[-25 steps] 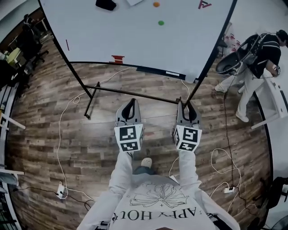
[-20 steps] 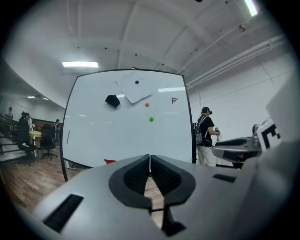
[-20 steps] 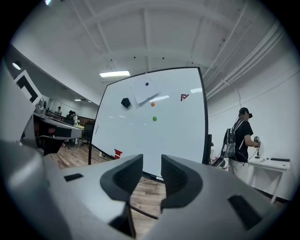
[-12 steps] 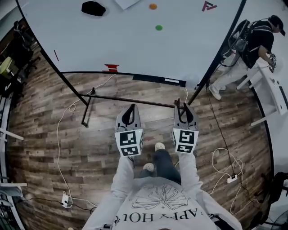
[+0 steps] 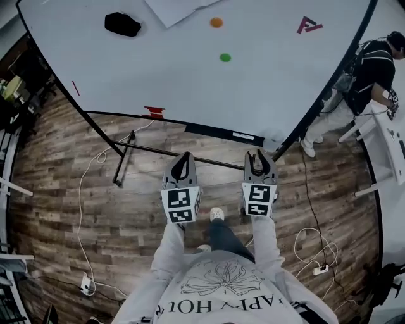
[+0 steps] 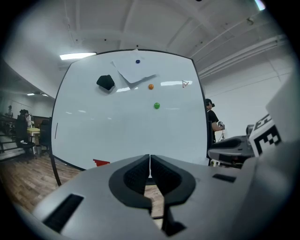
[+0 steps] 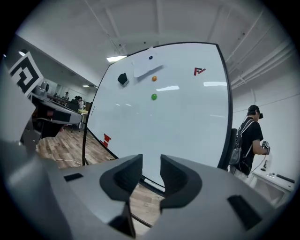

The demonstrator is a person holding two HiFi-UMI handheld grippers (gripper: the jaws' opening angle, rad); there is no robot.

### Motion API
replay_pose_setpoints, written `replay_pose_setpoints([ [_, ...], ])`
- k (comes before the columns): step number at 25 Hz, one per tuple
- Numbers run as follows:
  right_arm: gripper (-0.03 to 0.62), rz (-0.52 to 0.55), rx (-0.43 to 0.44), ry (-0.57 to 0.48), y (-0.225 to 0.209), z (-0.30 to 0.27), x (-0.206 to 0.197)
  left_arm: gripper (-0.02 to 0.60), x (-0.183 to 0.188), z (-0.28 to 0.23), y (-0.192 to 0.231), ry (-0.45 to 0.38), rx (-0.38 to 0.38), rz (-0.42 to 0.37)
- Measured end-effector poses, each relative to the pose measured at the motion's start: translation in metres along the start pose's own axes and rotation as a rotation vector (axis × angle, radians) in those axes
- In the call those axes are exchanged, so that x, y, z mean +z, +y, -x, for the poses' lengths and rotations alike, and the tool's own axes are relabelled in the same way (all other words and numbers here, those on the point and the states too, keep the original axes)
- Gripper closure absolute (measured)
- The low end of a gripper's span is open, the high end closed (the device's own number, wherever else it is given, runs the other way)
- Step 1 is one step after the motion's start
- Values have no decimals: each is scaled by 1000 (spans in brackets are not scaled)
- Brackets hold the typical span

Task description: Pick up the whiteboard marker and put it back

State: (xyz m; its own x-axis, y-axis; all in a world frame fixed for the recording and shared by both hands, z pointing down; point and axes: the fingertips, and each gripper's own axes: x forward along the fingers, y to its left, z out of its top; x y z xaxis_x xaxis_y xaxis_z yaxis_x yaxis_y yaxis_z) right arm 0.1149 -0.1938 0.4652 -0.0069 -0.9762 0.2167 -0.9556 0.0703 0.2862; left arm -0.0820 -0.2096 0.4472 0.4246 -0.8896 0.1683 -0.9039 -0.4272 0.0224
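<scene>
A big whiteboard [image 5: 266, 88] on a black stand fills the top of the head view. Along its lower edge runs a dark tray [image 5: 212, 130] with a small red item [image 5: 154, 112] at the left and a pale slim object [image 5: 242, 135] further right; I cannot tell which is the marker. My left gripper [image 5: 183, 157] is shut and empty, its tip [image 6: 150, 161] pointing at the board. My right gripper [image 5: 260, 154] is open, its jaws have just been opening, and nothing lies between them [image 7: 151, 165]. Both hang over the floor just short of the tray.
On the board sit a black eraser [image 5: 123, 24], a paper sheet [image 5: 174, 7], an orange dot [image 5: 216, 22], a green dot [image 5: 225, 57] and a red logo [image 5: 306, 25]. The stand's crossbar [image 5: 158, 150] is near the grippers. Cables [image 5: 81, 190] trail on the wooden floor. A person [image 5: 370, 73] stands at the right.
Both grippers have moved forward toward the whiteboard, whose tray now lies close ahead of their tips. My feet have stepped forward. The person at the right sits differently in view.
</scene>
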Motion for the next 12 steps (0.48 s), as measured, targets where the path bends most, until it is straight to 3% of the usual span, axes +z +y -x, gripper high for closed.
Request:
replay_pose_setpoints([
  [5, 484, 72, 71, 29, -12, -51, -4, 574, 2, -44, -1, 16, 26, 10],
  [12, 498, 262, 238, 134, -1, -111, -29, 574, -5, -94, 1, 56, 62, 14],
])
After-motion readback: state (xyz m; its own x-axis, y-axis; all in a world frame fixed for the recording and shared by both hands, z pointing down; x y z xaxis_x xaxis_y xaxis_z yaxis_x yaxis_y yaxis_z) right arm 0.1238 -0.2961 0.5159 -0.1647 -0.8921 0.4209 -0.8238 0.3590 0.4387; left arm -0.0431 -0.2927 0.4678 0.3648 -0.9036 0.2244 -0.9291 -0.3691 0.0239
